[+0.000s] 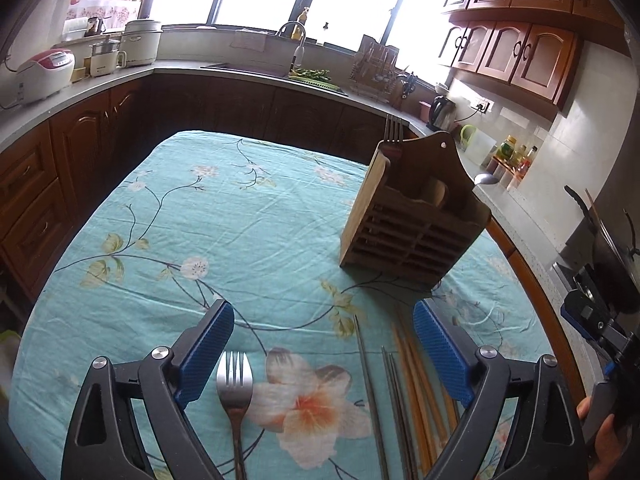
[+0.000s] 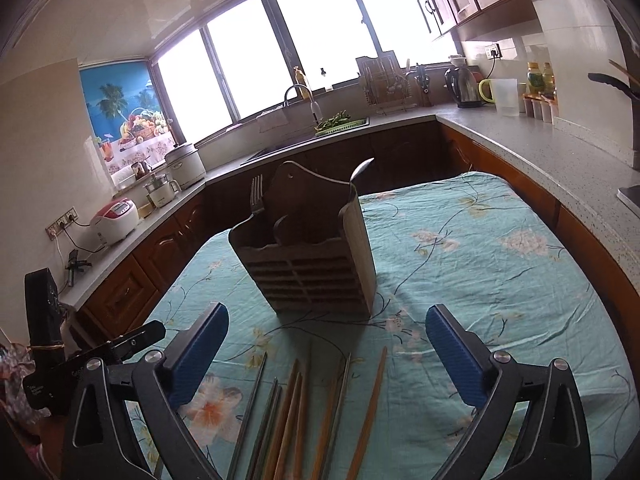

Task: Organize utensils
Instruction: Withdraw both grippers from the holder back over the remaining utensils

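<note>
The left gripper (image 1: 323, 354) has its blue-padded fingers (image 1: 206, 354) spread wide with nothing between the pads; it hangs over the surface (image 1: 224, 216), which is covered by a teal floral tablecloth. Between those fingers a steel fork (image 1: 235, 392) lies flat, tines pointing away, close to the left pad but not visibly touching it. Beside it, toward the right pad, lie thin metal chopsticks (image 1: 374, 404) and orange-brown wooden chopsticks (image 1: 420, 400), all roughly parallel.

The right gripper (image 2: 327, 354) is likewise wide open and holds nothing. Beneath and between its fingers (image 2: 454, 354) the same chopsticks fan out on the cloth, metal ones (image 2: 256, 396) mixed with wooden ones (image 2: 370, 404).

Further out stands a wooden utensil holder (image 2: 312, 264) with a slatted front, upright on the cloth. A second fork (image 2: 256, 200) stands in its left compartment, tines up, and a spoon (image 2: 362, 169) rises from the right side, bowl up.

Beyond are a sink with a tap (image 2: 298, 96), a kettle (image 2: 462, 86) and a rice cooker (image 2: 114, 220) on the counter
</note>
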